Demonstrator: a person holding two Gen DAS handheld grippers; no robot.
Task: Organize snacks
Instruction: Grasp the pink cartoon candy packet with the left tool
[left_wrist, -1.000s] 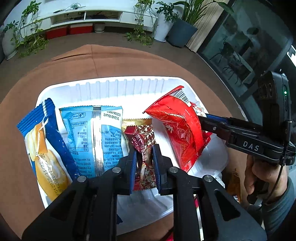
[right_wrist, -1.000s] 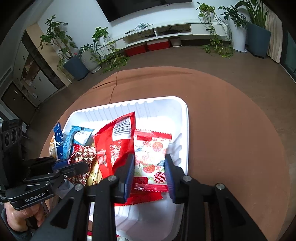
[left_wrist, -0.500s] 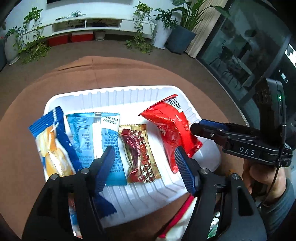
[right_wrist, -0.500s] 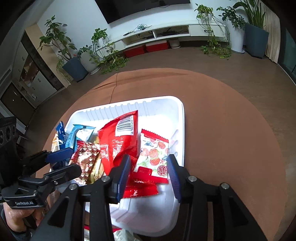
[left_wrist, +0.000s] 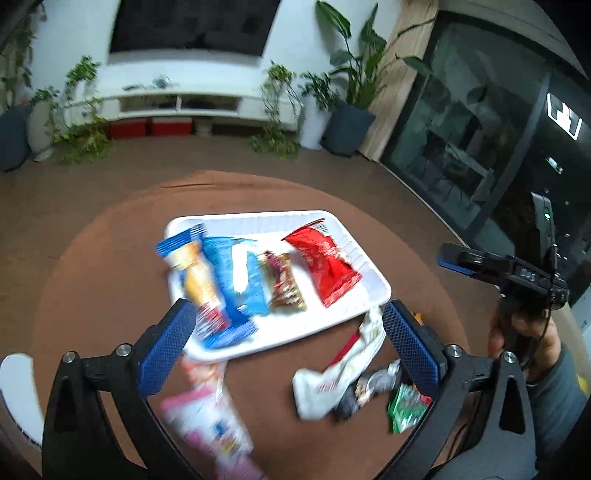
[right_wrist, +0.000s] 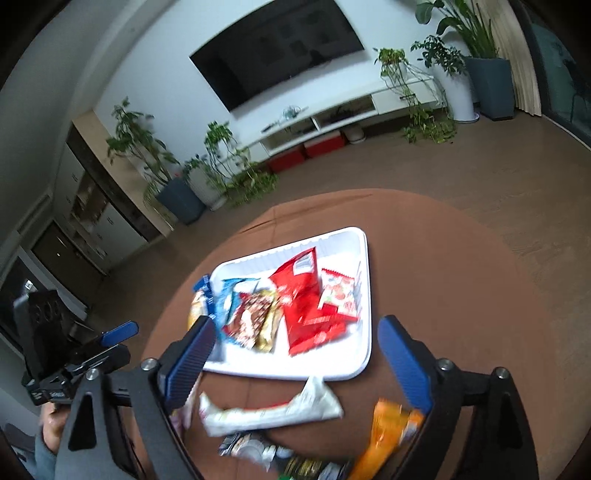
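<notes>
A white tray (left_wrist: 258, 218) on the round brown table holds a blue-and-yellow packet (left_wrist: 195, 273), a blue packet (left_wrist: 236, 275), a brown-gold candy packet (left_wrist: 282, 286) and a red packet (left_wrist: 327, 267). In the right wrist view a strawberry-print packet (right_wrist: 340, 295) lies beside the red packet (right_wrist: 303, 306). My left gripper (left_wrist: 290, 349) hangs above the tray's near edge, its jaws opening with nothing between them. My right gripper (right_wrist: 295, 360) is also back above the near rim, its jaws opening and empty.
Loose snacks lie on the table in front of the tray: a white packet (left_wrist: 343, 373), a pink packet (left_wrist: 210, 421), a green packet (left_wrist: 406, 410) and an orange packet (right_wrist: 388, 435). A person's hand (left_wrist: 517, 332) holds the right gripper's handle. Potted plants and a TV shelf stand behind.
The left gripper let go of the brown-gold candy packet and the right one of the strawberry-print packet. Both opened wide, rose and drew back from the tray.
</notes>
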